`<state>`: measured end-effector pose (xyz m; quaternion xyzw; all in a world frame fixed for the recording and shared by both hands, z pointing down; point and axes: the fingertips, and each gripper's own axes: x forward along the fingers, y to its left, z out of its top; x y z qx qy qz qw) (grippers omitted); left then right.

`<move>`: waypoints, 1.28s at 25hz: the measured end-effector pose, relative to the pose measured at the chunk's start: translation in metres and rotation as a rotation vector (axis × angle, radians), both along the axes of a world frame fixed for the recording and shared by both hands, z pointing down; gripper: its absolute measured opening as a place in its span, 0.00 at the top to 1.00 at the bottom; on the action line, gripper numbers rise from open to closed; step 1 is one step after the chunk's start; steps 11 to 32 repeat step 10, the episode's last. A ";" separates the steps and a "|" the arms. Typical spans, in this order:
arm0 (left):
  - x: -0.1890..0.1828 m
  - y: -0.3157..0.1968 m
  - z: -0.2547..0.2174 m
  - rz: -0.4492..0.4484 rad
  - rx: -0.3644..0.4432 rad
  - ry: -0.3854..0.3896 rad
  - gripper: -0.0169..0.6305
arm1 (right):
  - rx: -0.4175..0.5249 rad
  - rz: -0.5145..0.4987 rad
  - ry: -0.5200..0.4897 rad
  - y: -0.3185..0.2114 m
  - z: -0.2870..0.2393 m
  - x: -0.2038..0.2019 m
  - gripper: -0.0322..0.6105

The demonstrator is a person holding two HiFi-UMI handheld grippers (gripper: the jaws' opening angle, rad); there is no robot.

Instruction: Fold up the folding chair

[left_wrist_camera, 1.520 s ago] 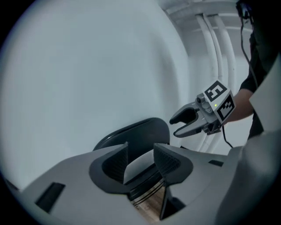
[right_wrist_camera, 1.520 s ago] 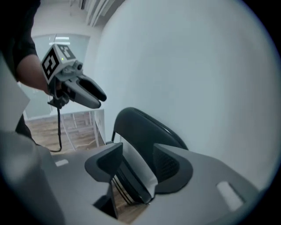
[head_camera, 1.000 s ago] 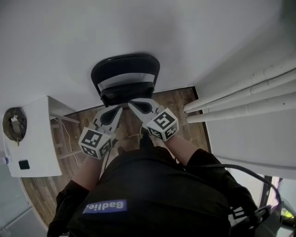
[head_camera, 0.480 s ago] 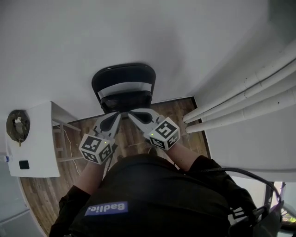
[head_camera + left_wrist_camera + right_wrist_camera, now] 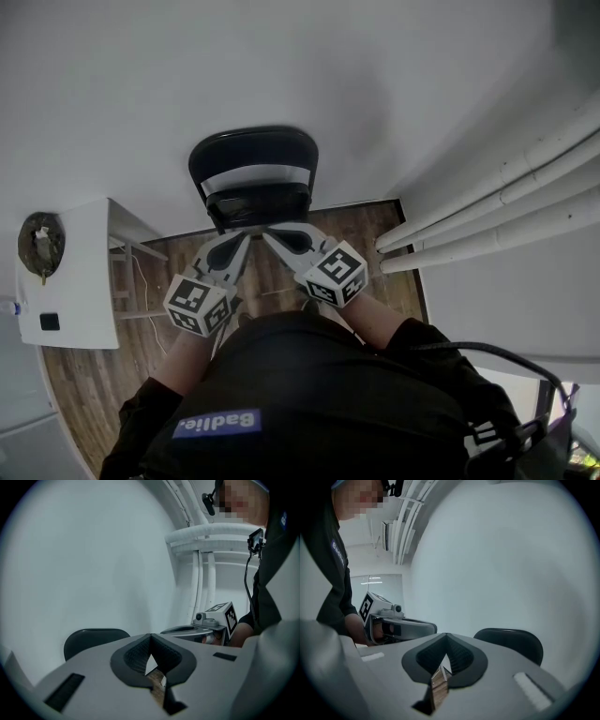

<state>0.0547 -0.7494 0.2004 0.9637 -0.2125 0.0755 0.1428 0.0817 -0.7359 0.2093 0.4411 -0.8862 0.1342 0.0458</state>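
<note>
The black folding chair (image 5: 253, 155) stands against the white wall, its seat (image 5: 258, 202) just below the curved backrest. I cannot tell how far the seat is tipped. My left gripper (image 5: 245, 237) and right gripper (image 5: 268, 233) hang side by side just in front of the seat's front edge, tips nearly meeting. Both are shut with nothing between the jaws. In the left gripper view, the chair's backrest (image 5: 93, 639) rises beyond my left gripper (image 5: 150, 637), and the right gripper (image 5: 211, 625) is alongside. The right gripper view shows the backrest (image 5: 511, 641) past my right gripper (image 5: 446, 635).
A white side table (image 5: 70, 291) with a dark round object (image 5: 39, 244) stands at the left. White pipes (image 5: 487, 220) run along the wall at the right. Wooden floor (image 5: 281, 272) lies under the grippers, and the person's dark torso fills the bottom of the head view.
Both grippers have drawn a little up and back from the chair's seat edge, staying shut. The chair stands as before.
</note>
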 end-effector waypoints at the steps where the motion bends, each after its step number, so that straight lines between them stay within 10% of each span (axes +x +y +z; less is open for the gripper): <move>1: 0.000 0.002 0.000 -0.002 -0.002 -0.002 0.97 | -0.001 -0.002 0.000 0.001 0.000 0.000 0.95; 32: -0.002 0.003 0.001 -0.015 -0.002 -0.013 0.97 | -0.007 -0.023 0.003 0.001 0.000 -0.002 0.95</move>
